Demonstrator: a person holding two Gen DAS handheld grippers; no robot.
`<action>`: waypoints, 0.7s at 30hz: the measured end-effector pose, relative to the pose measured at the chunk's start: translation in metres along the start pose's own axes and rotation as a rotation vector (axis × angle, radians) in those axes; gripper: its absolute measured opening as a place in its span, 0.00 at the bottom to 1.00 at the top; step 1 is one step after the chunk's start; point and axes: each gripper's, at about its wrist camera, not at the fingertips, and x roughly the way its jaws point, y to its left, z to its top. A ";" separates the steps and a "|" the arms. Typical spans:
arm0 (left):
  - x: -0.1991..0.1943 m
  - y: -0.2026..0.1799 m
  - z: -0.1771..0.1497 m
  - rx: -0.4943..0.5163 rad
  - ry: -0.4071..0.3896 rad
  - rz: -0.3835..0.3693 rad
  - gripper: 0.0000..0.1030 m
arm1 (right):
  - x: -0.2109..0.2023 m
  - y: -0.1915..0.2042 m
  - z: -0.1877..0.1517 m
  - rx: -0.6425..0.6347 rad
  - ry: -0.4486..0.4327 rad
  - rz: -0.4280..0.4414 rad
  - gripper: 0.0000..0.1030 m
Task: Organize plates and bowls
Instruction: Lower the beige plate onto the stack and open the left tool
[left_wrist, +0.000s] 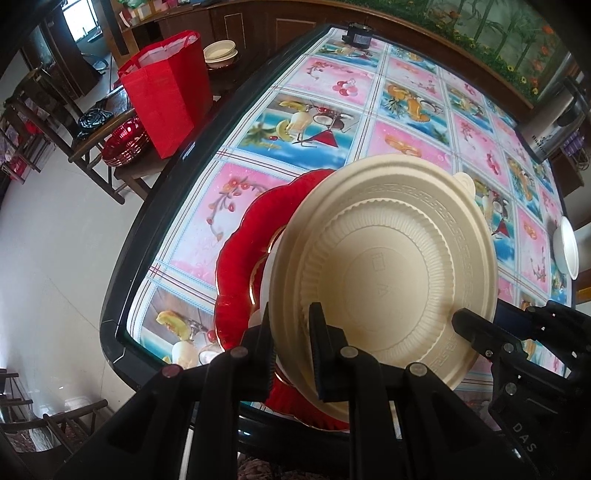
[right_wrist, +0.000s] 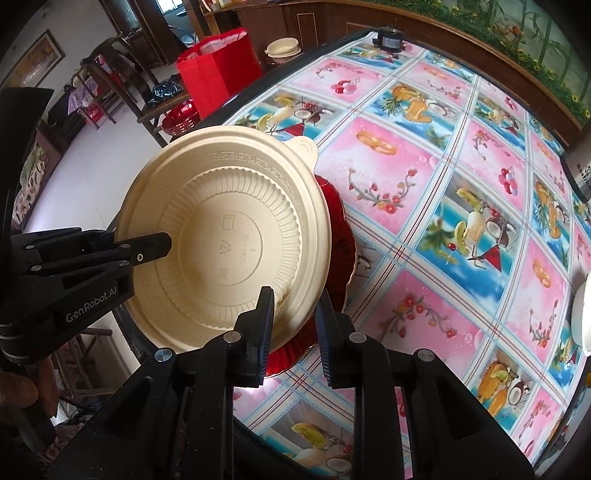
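Left wrist: left gripper (left_wrist: 290, 341) clamps cream bowl (left_wrist: 384, 273) rim; right gripper (right_wrist: 295, 321) clamps opposite rim, above red plate (left_wrist: 240, 258).

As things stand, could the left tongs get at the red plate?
Probably not: the left tongs are shut on the cream bowl's rim, and that bowl covers most of the red plate beneath.

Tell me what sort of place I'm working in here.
Probably a home dining room: a table under a fruit-print cover, wooden chairs on a tiled floor, and a dark wooden sideboard behind.
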 end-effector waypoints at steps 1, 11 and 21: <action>0.001 -0.001 0.000 0.003 -0.004 0.004 0.15 | 0.001 0.000 0.000 -0.002 0.001 -0.001 0.22; 0.001 -0.002 -0.002 0.006 -0.051 0.041 0.31 | 0.002 -0.005 0.000 0.004 -0.006 0.015 0.22; -0.021 0.003 0.008 -0.018 -0.163 0.061 0.73 | -0.012 -0.003 0.002 0.002 -0.057 0.038 0.23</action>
